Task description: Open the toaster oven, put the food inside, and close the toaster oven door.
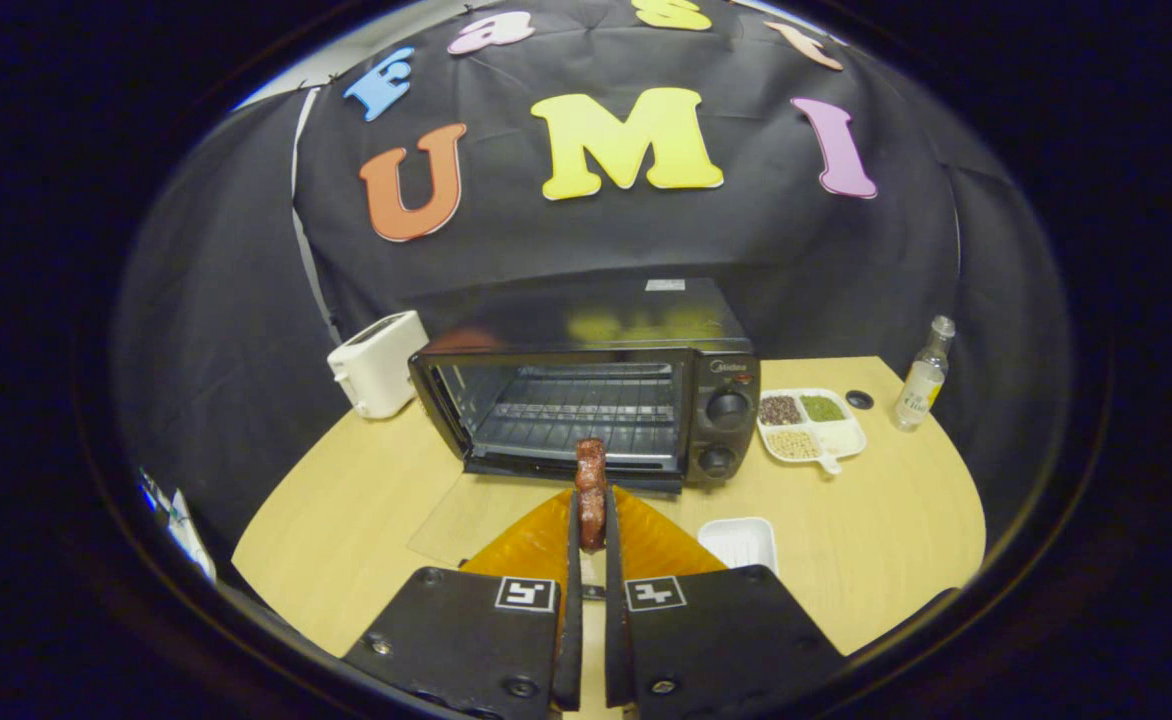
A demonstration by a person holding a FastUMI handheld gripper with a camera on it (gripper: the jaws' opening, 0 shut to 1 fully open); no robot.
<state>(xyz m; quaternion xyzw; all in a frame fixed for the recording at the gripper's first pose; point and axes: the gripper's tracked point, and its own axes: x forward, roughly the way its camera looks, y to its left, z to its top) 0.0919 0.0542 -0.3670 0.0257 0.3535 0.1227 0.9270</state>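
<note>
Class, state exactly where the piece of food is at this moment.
In the gripper view the food is pinched upright by the gripper, just short of the open toaster oven.

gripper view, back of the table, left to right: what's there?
White toaster → toaster oven, door open → divided dish of grains → clear bottle. Nearer the camera, the tool is shut on the piece of food, just ahead of the oven's opening.
</note>
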